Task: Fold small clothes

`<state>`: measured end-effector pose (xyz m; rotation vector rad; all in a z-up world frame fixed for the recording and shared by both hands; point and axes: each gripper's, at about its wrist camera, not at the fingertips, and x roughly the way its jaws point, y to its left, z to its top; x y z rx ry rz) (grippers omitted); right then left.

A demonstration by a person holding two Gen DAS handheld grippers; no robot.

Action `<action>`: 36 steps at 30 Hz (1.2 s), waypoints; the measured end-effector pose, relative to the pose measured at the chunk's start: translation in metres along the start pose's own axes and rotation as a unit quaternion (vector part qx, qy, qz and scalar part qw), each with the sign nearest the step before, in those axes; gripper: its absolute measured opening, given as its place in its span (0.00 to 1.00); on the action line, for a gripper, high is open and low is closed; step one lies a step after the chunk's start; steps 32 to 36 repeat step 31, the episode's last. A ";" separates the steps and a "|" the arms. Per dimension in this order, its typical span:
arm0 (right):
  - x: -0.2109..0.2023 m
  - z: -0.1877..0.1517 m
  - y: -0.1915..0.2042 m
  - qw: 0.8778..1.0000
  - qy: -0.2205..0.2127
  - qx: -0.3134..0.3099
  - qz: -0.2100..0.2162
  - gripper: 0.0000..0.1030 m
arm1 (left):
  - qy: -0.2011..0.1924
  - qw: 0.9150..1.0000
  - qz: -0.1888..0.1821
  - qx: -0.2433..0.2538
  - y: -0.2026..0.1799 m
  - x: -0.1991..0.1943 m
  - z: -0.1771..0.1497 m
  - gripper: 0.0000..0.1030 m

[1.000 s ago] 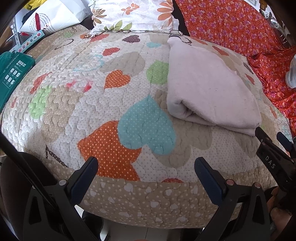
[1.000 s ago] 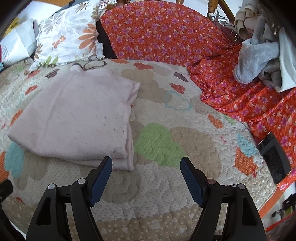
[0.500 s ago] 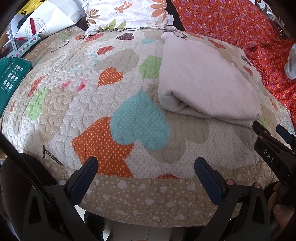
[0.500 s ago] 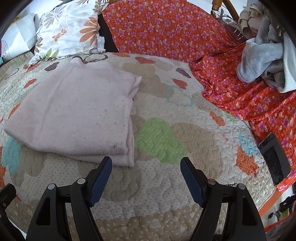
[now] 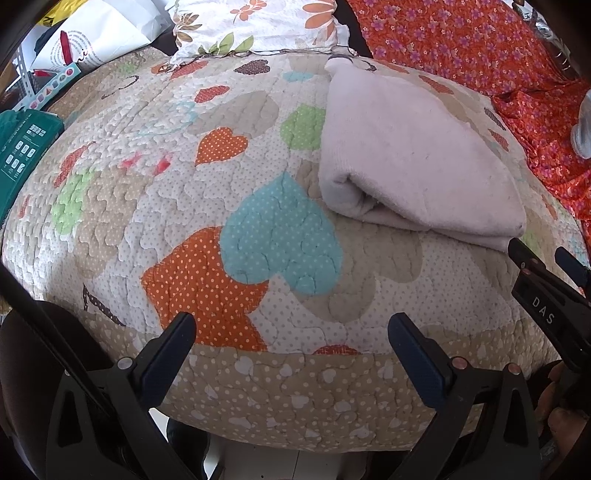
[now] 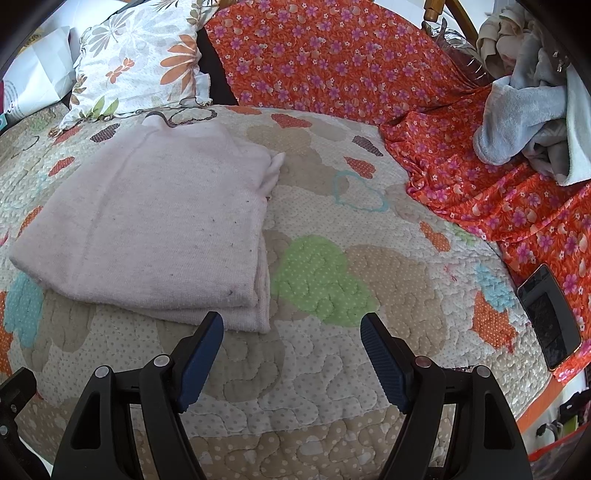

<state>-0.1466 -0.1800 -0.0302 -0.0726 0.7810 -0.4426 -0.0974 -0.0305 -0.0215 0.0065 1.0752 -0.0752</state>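
Note:
A pale pink garment (image 5: 410, 158) lies folded flat on the heart-patterned quilt (image 5: 221, 184); it also shows in the right wrist view (image 6: 155, 229), left of centre. My left gripper (image 5: 291, 326) is open and empty, held over the quilt's near edge, left of the garment. My right gripper (image 6: 291, 325) is open and empty, just in front of the garment's near right corner, not touching it. The right gripper's fingers (image 5: 535, 280) show at the right edge of the left wrist view.
A floral pillow (image 6: 140, 62) lies behind the garment. Orange flowered fabric (image 6: 369, 74) covers the back and right. A heap of grey and white clothes (image 6: 532, 122) sits at far right. A phone (image 6: 550, 314) lies at the quilt's right edge. A green box (image 5: 22, 155) and white bag (image 5: 99, 33) sit left.
Both grippers stay open and empty. Both views shift only slightly, the garment staying folded in place.

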 end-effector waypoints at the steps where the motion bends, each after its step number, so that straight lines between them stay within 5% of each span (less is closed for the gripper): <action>1: 0.000 0.000 0.001 1.000 0.000 0.000 0.000 0.80 | 0.001 1.000 0.000 0.000 0.000 0.001 0.000 1.00; 36: -0.001 0.001 0.005 1.000 0.000 -0.005 0.000 0.81 | 0.013 1.000 -0.012 -0.009 0.000 0.008 0.001 1.00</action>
